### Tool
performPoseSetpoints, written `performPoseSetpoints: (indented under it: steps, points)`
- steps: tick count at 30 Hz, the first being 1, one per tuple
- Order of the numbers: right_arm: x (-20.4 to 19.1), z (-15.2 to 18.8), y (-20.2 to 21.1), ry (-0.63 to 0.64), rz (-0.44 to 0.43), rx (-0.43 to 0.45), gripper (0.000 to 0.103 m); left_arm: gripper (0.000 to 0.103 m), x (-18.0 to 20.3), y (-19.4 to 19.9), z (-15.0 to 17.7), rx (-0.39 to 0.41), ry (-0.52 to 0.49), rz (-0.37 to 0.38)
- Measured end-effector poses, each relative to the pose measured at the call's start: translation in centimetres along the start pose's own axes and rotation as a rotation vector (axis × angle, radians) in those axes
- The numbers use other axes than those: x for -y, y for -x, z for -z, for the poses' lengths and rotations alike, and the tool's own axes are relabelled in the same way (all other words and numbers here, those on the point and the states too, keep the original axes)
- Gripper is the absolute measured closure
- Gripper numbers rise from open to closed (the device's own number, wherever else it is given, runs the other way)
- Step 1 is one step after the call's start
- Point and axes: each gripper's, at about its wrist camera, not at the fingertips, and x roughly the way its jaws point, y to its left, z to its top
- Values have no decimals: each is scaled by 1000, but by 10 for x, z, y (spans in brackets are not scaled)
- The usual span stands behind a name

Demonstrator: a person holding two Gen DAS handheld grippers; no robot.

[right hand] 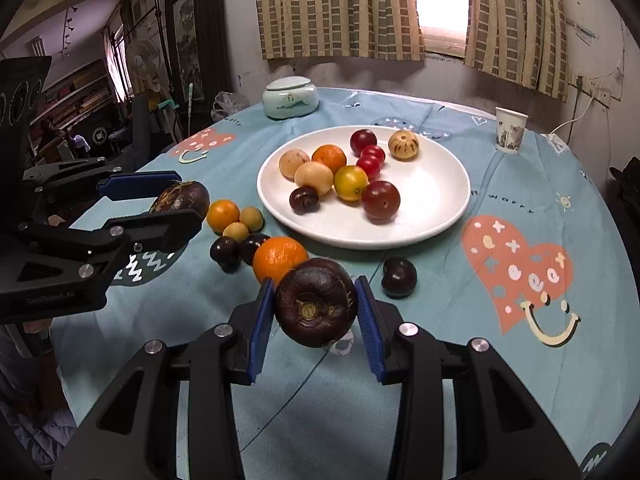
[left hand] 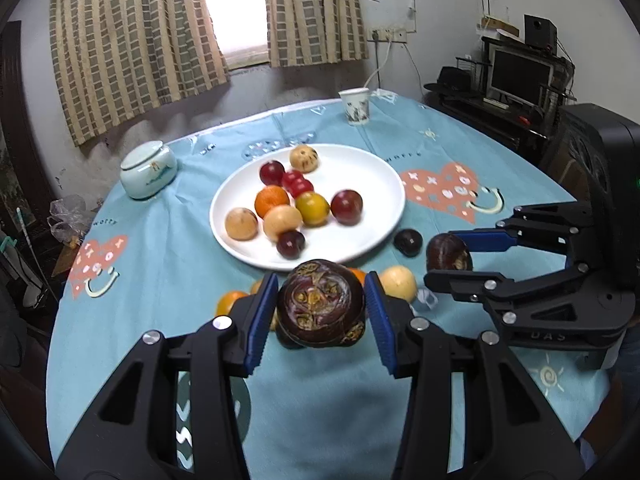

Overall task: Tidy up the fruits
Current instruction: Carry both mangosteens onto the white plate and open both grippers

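Observation:
My left gripper (left hand: 320, 292) is shut on a dark brown, knobbly round fruit (left hand: 320, 312), held above the near part of the table. It also shows at the left of the right wrist view, as the left gripper (right hand: 186, 198) with its fruit (right hand: 182, 196). My right gripper (right hand: 315, 292) is shut on a similar dark fruit (right hand: 316, 304); the left wrist view shows this right gripper (left hand: 444, 258) at the right. Beyond both lies a white plate (left hand: 360, 184) (right hand: 432, 192) with several fruits. Loose oranges (right hand: 280, 258), dark plums (right hand: 399, 276) (left hand: 408, 242) and small yellow fruits (right hand: 251, 218) lie on the cloth.
The round table wears a blue cloth with heart prints (right hand: 520, 272). A pale lidded jar (left hand: 148, 174) (right hand: 290, 96) stands far left of the plate, a paper cup (left hand: 355, 106) (right hand: 510, 130) far right. Curtains and a wall are behind; a desk with a monitor (left hand: 520, 76) is at the right.

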Motion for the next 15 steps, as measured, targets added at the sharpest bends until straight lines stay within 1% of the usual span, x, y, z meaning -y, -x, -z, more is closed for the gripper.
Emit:
performPoseSetpoints:
  steps: [7,10,12,15]
  points:
    - [2,-11,2,4,2,27,62,58,-3,-3,-13,25,-9,-27]
    - [3,-13,1,-9,2,44,62,58,-5,-6,-15,21,-9,-28]
    - [5,-14,2,-15,6,61,62,58,-10,-7,-18,25,-4,-32]
    - [11,-20,5,-28,12,91,62,58,-26,-8,-26,37,31,-39]
